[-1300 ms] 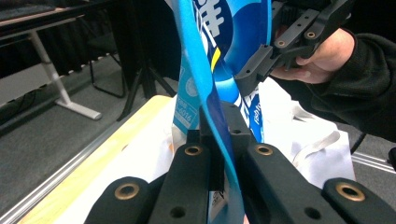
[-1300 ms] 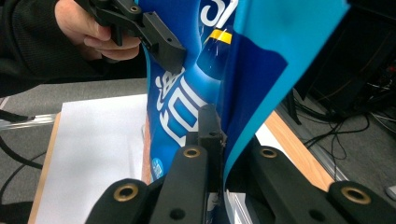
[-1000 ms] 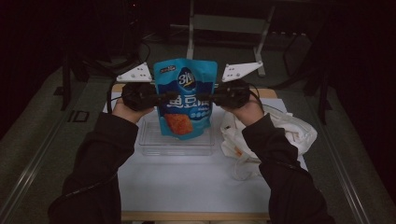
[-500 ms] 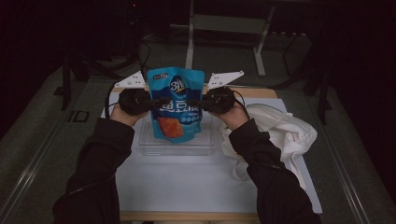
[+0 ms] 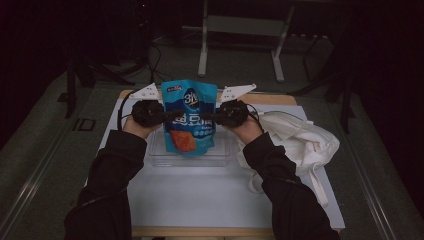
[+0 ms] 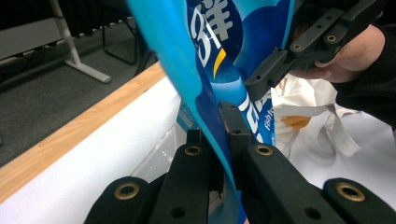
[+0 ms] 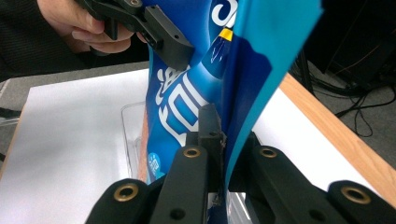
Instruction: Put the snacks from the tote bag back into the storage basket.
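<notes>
Hands number two, each with one black two-jaw gripper, and between them hangs a single blue snack bag (image 5: 189, 117). The left gripper (image 5: 161, 114) has its jaws pinched tight on the bag's left edge, and the right gripper (image 5: 216, 115) has its jaws pinched tight on the right edge; in each gripper view the thin blue film runs straight between the two closed jaws, and the other gripper shows farther off on the opposite edge. The left hand (image 5: 134, 127) and right hand (image 5: 246, 129) come in on dark sleeves from the bottom of the high view. One clear plastic tray (image 5: 159, 159) lies on the one white table (image 5: 200, 195), and the bag hangs upright over it, its lower edge down inside or just above the tray's outline; whether it touches the tray floor cannot be told. The bag's long axis runs vertically, with the top seam pointing up and away from the person and the bottom pointing down at the tray. Its printed front, with white lettering and an orange picture low down, faces the person. One crumpled white cloth bag (image 5: 300, 142) with loose straps lies on the table to the right of the tray, just beside the right forearm. Each gripper carries one grey three-cornered plate, two in all.
</notes>
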Available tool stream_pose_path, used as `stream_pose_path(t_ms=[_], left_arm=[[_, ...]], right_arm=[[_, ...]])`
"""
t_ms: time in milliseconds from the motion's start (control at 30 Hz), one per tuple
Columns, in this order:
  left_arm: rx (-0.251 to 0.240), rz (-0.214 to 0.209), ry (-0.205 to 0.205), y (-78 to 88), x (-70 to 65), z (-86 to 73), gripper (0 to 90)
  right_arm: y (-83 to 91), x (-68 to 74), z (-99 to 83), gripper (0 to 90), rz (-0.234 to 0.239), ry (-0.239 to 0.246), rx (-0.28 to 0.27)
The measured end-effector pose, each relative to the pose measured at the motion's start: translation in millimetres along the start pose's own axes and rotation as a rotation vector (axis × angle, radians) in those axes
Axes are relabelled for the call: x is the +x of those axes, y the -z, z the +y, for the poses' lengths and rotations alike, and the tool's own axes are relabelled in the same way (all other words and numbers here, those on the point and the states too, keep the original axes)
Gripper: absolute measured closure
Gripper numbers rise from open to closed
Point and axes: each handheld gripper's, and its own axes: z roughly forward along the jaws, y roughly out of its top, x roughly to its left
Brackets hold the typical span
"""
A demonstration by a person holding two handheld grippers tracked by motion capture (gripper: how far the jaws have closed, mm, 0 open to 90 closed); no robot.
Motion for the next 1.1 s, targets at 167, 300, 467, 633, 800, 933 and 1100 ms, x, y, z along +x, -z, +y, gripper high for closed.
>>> stream_pose_path(t_ms=[167,300,467,633,800,933,1100], left_arm=[[0.002,-0.002,0.002,-4.5,-0.7,-8.2,90.0],[0.008,-0.013,0.012,-8.2,-0.4,-15.2,90.0],[0.013,-0.025,0.024,-11.0,0.9,-22.5,90.0],[0.009,-0.04,0.035,-14.4,1.2,-35.3,90.0],[-0.004,-0.054,0.041,-12.6,0.9,-41.2,89.9],[-0.001,-0.057,0.039,-11.0,-1.5,-42.3,89.8],[-0.015,-0.05,0.037,-7.3,-7.9,-47.1,89.5]], right_arm=[[-3.3,2.4,-7.6,88.6,-0.002,0.0,0.015],[-5.2,2.0,-13.8,88.6,0.003,-0.008,0.018],[-9.4,4.0,-22.8,88.5,0.005,-0.017,0.022],[-14.2,7.5,-33.2,88.4,0.001,-0.011,0.03],[-15.3,11.0,-38.4,88.3,0.002,-0.003,0.023],[-15.1,13.9,-38.6,88.1,-0.003,0.014,0.023],[-13.2,19.0,-40.7,85.5,-0.003,0.032,0.018]])
